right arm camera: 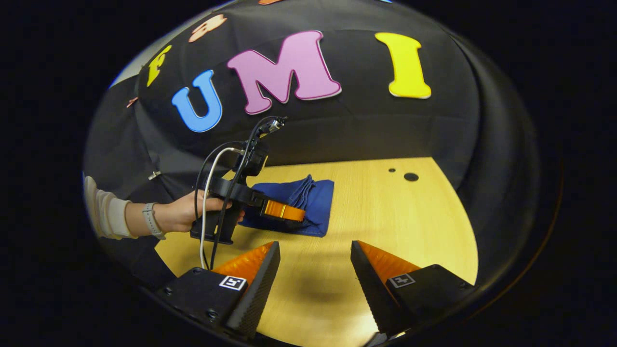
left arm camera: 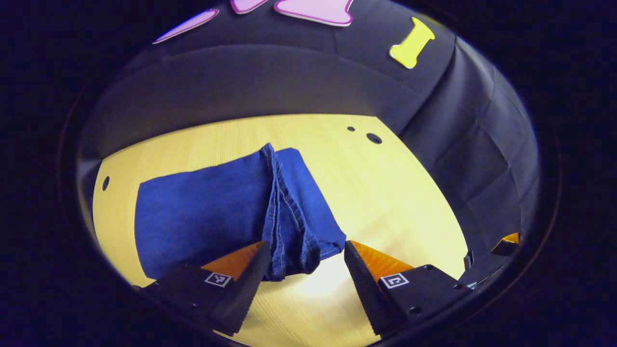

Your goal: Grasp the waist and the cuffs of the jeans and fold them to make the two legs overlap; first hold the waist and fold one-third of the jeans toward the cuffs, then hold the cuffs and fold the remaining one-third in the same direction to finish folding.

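Note:
The blue jeans point(left arm camera: 207, 212) lie folded into a compact stack on the yellow wooden table point(left arm camera: 385, 193). A bunched seam edge runs down the stack toward me. My left gripper point(left arm camera: 306, 246) is open just above the near end of that edge. The cloth reaches in between the fingers beside the left one, and nothing presses on it. In the right gripper view the jeans point(right arm camera: 315, 195) sit mid-table with the left gripper point(right arm camera: 296, 217) over their near side, held by a hand point(right arm camera: 185, 212). My right gripper point(right arm camera: 315, 245) hangs open over bare table, apart from the jeans.
Black cloth walls close the table in at the back and on the right. Small round holes point(right arm camera: 410, 177) mark the table's far right part. A sleeve and a wrist with a watch point(right arm camera: 150, 219) reach in from the left. Part of the other gripper point(left arm camera: 506, 239) shows at the right edge.

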`<state>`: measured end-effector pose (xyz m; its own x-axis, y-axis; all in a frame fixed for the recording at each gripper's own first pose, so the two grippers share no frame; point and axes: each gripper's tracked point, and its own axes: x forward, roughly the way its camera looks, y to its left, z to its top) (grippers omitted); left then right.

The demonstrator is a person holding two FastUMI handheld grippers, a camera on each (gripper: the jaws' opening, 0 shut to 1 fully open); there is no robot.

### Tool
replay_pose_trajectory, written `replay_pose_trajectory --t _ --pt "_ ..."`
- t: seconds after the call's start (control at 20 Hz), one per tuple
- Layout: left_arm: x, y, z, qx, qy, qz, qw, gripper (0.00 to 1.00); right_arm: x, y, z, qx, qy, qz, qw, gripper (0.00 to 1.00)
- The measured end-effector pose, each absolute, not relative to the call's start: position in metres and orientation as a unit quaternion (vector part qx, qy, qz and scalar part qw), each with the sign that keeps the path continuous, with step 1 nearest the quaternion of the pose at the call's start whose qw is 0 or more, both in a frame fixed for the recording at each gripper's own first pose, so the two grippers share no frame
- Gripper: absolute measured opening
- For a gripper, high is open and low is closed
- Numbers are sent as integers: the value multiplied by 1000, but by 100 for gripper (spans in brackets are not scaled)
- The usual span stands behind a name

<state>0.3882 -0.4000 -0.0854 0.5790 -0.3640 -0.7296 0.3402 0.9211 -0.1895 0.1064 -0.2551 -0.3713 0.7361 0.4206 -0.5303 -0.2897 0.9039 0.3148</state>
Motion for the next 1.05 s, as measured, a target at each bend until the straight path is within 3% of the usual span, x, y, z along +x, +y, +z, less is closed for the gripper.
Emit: replay_pose_trajectory --t 0.2,0.4,0.7,1.0,1.05 --pt "340 -382 23 0 267 -187 945 96 105 -261 -302 80 221 176 956 91" --pt "240 -351 109 39 145 -157 976 96 71 -269 -240 99 165 136 972 90" --pt "86 -327 179 -26 66 -101 992 95 7 -291 -152 84 99 80 988 90" --pt "12 -299 219 40 -6 -44 998 92 -29 -271 -100 97 43 88 990 92" --pt "0 -296 229 42 -15 -34 998 95 -31 -266 -93 97 35 96 990 93"
